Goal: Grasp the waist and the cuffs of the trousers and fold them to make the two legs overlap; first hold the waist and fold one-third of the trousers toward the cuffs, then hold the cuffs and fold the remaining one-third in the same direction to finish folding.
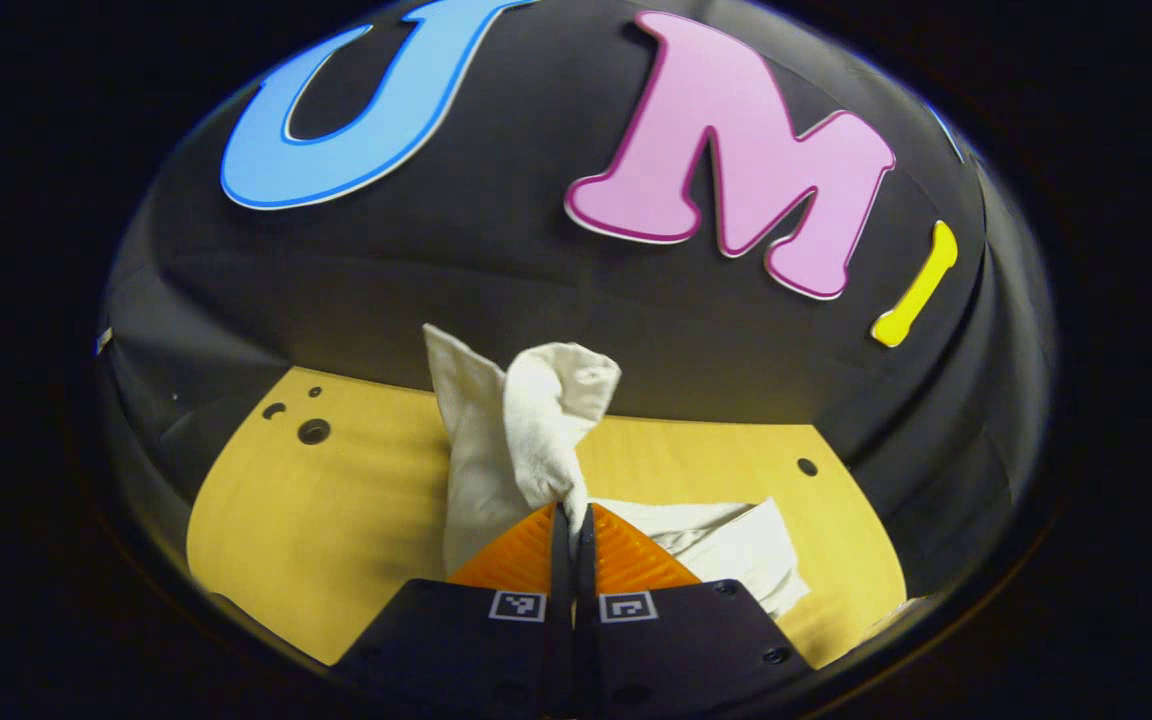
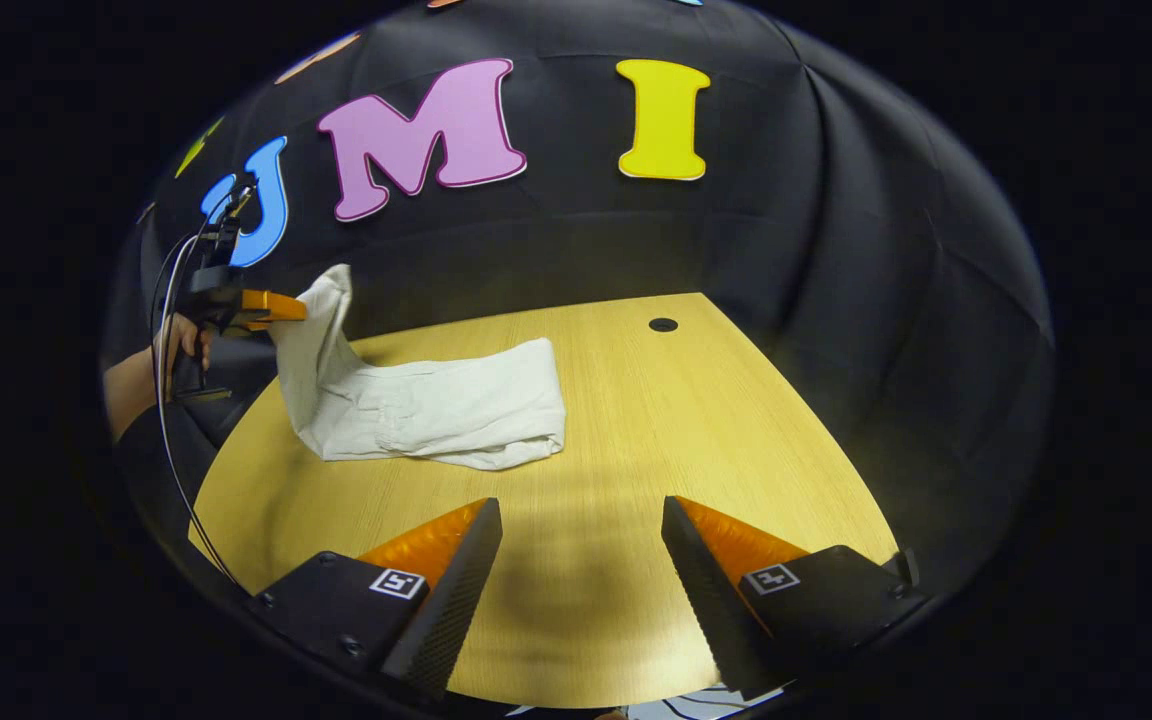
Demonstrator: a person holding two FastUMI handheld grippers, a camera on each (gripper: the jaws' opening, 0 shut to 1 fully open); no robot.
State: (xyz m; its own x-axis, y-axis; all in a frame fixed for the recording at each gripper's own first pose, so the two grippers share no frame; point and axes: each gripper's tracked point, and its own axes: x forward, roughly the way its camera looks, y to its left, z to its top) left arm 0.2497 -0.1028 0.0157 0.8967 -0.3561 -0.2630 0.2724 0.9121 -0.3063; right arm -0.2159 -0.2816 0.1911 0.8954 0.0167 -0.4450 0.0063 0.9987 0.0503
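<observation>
Left gripper view — left tool [image 1: 572,512] pinches trousers [image 1: 496,440].

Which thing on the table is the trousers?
Look at the yellow wooden table under the black cloth wall. The trousers are the white, crumpled cloth lying there, one end lifted by the left tool. Nothing else soft lies on the table.

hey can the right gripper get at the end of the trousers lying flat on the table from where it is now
Probably yes. The right gripper is open above bare table, and nothing stands between it and the flat end of the trousers. The left gripper holds the other end, raised, off to the side.
</observation>
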